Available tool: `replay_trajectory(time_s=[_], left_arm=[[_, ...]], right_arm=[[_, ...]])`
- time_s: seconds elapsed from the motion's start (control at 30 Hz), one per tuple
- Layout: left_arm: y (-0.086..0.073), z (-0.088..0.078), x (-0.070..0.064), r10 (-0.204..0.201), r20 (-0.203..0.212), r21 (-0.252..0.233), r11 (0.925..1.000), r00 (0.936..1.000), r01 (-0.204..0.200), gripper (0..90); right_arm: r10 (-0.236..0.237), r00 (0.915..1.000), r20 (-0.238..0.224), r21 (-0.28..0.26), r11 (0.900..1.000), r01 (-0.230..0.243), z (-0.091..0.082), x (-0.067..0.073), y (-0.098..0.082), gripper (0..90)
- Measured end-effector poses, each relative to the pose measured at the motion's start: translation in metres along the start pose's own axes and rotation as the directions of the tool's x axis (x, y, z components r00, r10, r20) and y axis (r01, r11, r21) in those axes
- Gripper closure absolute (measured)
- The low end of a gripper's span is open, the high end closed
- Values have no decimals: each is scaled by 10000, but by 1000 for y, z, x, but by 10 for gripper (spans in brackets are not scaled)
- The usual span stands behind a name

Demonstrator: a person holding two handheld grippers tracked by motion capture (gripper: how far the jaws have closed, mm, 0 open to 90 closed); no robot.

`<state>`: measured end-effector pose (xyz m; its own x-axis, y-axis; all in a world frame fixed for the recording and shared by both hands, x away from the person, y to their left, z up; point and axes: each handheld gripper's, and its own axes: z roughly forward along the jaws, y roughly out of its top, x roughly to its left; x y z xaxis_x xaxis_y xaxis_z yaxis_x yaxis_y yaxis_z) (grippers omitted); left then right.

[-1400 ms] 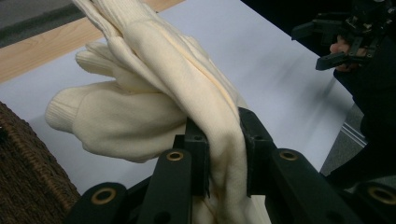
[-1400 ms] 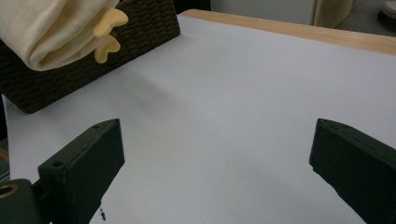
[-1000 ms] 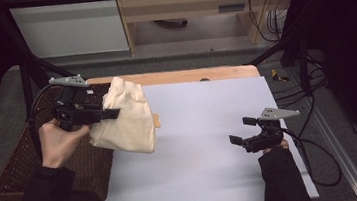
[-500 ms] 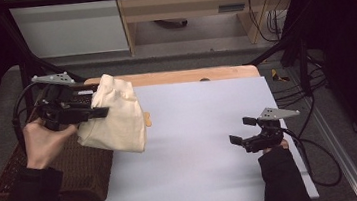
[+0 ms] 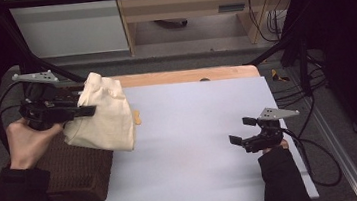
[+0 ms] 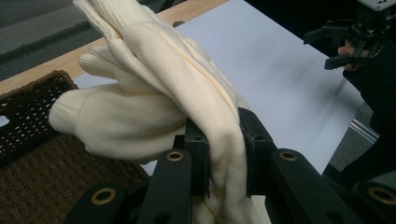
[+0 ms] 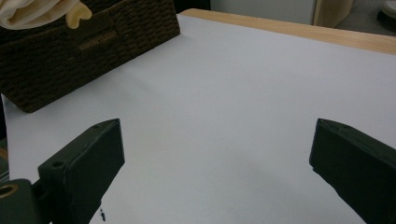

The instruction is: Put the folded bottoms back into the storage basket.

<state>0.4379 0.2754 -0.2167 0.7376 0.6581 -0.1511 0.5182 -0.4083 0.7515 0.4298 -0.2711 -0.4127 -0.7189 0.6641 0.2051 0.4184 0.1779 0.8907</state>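
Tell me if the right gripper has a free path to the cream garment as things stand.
Probably yes. The right gripper hovers with open jaws over the bare white table, and nothing lies between it and the cream garment. But the garment hangs far across at the wicker basket, clamped in the left gripper.

A cream knitted garment (image 5: 103, 118), a dark brown woven basket (image 5: 73, 172), a pale grey-white table (image 5: 201, 143).

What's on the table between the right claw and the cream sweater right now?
Nothing: in the high view only bare white tabletop lies between the right claw and the cream sweater hanging from the left claw. The right gripper view agrees.
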Motion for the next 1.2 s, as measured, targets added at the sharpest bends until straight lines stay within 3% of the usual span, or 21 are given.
replay_trajectory(time_s=[1.2], left_arm=[[-19,-39,34,-474,-660,-70,9989,9967,471,758]], right_arm=[[-8,10000,25,35,10000,8,1,0,0,33]])
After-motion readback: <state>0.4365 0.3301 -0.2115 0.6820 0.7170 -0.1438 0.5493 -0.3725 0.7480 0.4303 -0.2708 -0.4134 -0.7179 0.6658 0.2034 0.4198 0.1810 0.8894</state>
